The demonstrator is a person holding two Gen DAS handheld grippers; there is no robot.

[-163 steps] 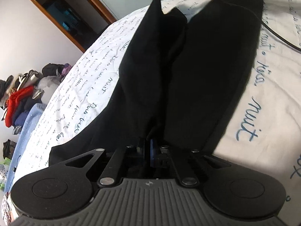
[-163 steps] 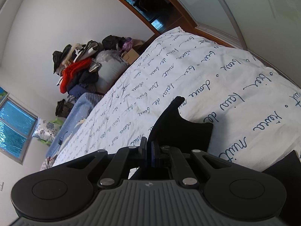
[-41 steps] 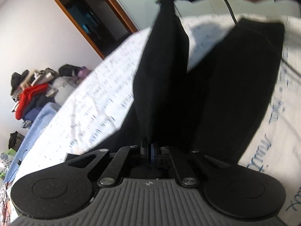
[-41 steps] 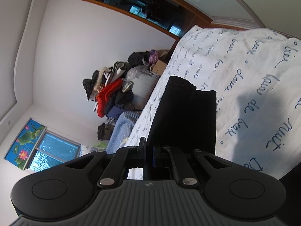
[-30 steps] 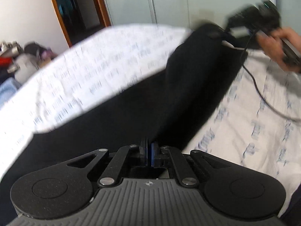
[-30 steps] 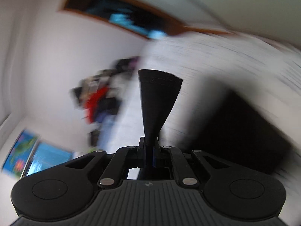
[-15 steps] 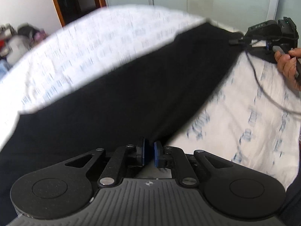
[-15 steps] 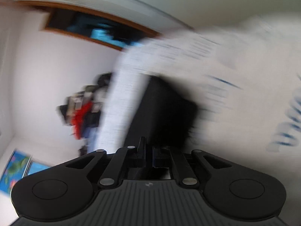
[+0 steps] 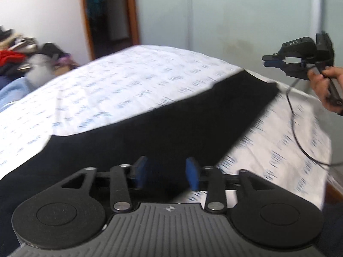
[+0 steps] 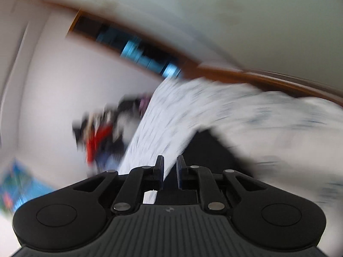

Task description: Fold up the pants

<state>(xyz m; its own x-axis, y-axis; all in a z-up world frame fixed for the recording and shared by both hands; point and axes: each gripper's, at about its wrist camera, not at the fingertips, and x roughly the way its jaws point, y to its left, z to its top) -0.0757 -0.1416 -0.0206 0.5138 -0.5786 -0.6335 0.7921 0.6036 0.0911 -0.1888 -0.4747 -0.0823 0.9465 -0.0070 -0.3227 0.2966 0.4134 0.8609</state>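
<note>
The black pants (image 9: 171, 115) lie flat on the white printed bedspread (image 9: 120, 81), a long band running from lower left to upper right. My left gripper (image 9: 166, 172) hovers over their near end, its jaws opening, with no cloth pinched between the blue pads (image 9: 140, 169). Held by a hand (image 9: 323, 85), my right gripper (image 9: 267, 61) floats just above the pants' far end. In the blurred right wrist view, the right gripper (image 10: 170, 168) has its jaws opening a narrow gap with nothing in it, and the pants (image 10: 205, 150) lie below.
A heap of clothes (image 9: 15, 51) is piled beyond the bed's left side, next to a dark doorway (image 9: 107, 15). A black cable (image 9: 300, 141) trails over the bedspread on the right, close to the bed's edge (image 9: 328, 171). Pale wardrobe doors (image 9: 235, 21) stand behind.
The lifted pants came down flat onto the bed. Both grippers let go: the left jaws spread wide, and the right ones parted slightly and rose off the far end.
</note>
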